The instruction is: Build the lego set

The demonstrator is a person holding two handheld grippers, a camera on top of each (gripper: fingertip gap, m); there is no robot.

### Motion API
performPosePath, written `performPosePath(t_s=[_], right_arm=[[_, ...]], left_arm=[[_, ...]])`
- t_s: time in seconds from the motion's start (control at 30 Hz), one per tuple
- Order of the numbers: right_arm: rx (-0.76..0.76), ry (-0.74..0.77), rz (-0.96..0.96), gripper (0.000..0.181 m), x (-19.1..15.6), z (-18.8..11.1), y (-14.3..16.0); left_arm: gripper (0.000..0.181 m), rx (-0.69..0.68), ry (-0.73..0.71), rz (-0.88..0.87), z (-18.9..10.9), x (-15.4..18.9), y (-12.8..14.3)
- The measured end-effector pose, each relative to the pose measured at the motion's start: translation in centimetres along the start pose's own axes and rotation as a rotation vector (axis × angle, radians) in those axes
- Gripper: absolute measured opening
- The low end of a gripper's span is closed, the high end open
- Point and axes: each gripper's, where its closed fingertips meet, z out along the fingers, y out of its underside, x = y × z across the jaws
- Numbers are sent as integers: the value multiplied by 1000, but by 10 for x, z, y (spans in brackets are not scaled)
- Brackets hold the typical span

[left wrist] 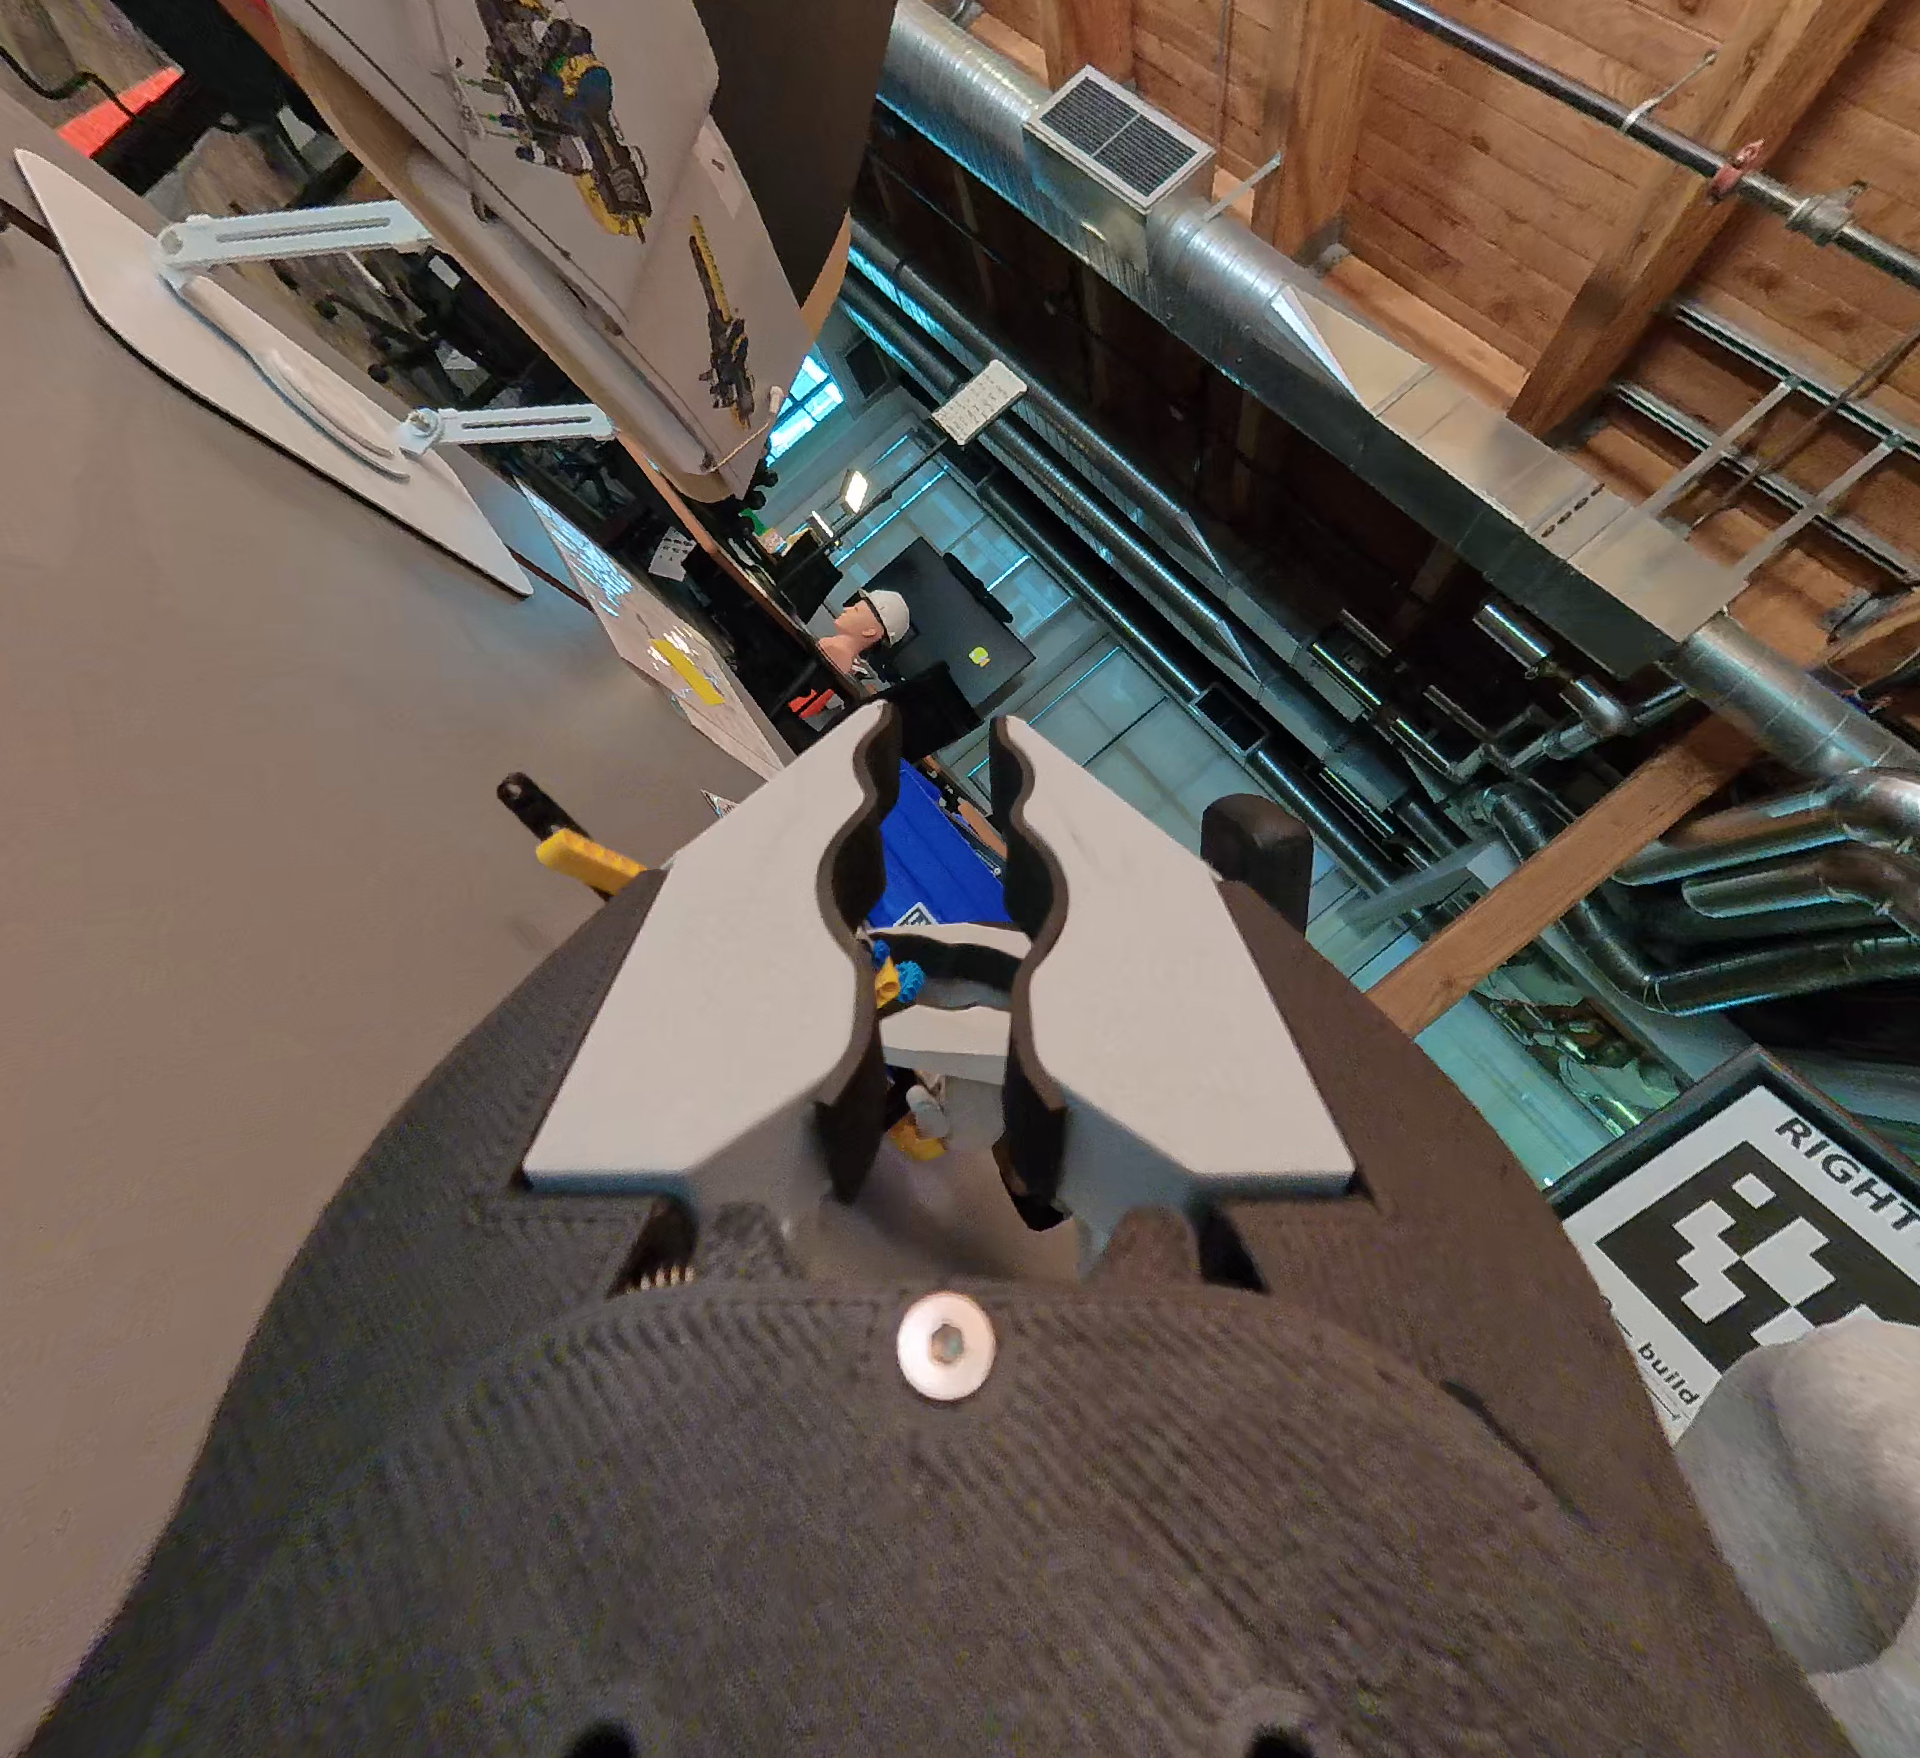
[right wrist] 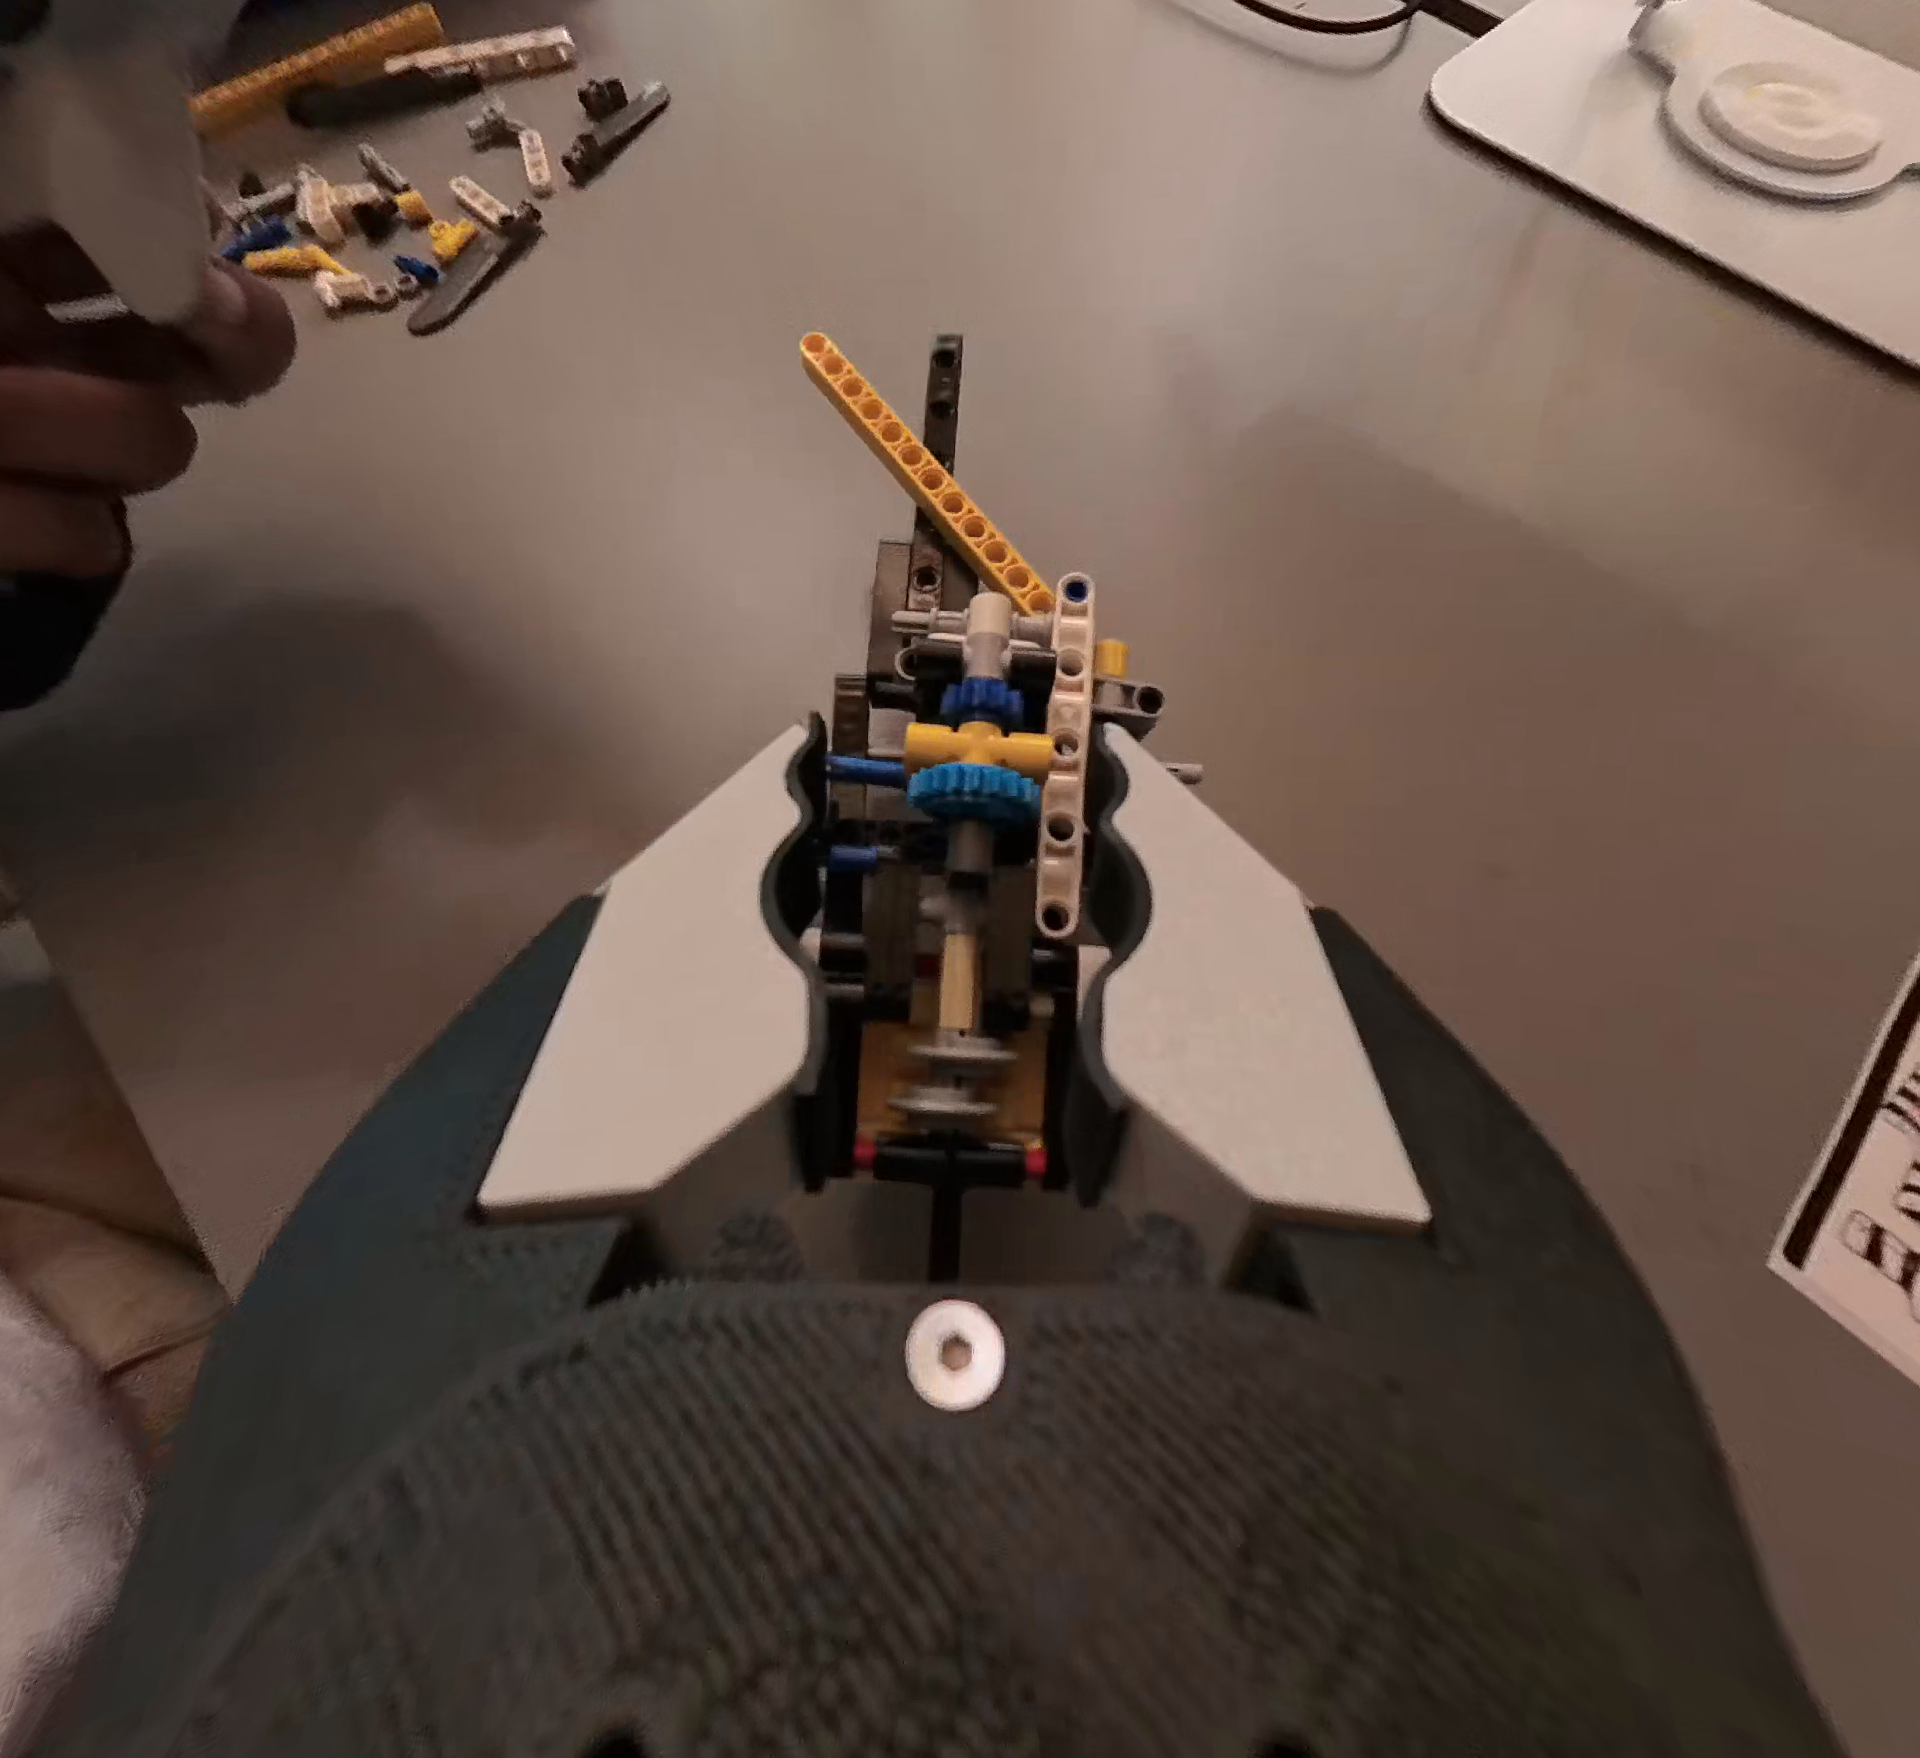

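the right gripper (right wrist: 951, 763) is clamped on the half-built lego assembly (right wrist: 966, 835), its 2 fingers pressed against the black frame on either side. the model lies lengthwise between them, so its long axis runs straight forward along the fingers. the blue gears (right wrist: 966, 778) and the white beam (right wrist: 1068, 752) sit at the fingertips. beyond the tips a yellow beam (right wrist: 914, 461) slants forward and to the left, beside a black beam (right wrist: 940, 420) pointing nearly straight ahead.

the left gripper (left wrist: 940, 752) is tilted up toward the ceiling, its fingers a narrow gap apart with nothing visibly between the tips. through that gap, farther off, bits of yellow and blue lego show, too small to name. it appears as a blurred shape at the upper left of the right wrist view, so it lies forward and left of the model.

the loose parts (right wrist: 416, 181) are scattered on the grey table (right wrist: 1299, 461) at far left, a long yellow beam (right wrist: 312, 61) among them, well apart from the model and nearer the left gripper. my reading: the next piece comes from that pile, the left gripper fetches it, and the approach must come from the left, across the model's long axis, clear of the slanting yellow beam.
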Motion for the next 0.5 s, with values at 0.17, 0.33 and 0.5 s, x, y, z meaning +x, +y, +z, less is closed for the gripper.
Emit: performPosePath(t_s=[0.17,0.33,0.5], right_arm=[[-32,5,-70,48,-6,5,4],[-47,-2,-79,48,-8,10,7],[-71,10,-105,48,-9,12,11]], left_arm=[[15,-4,1,-13,1,-1,1],[15,-7,2,-17,1,-1,2],[14,-4,1,-28,1,-2,1]])
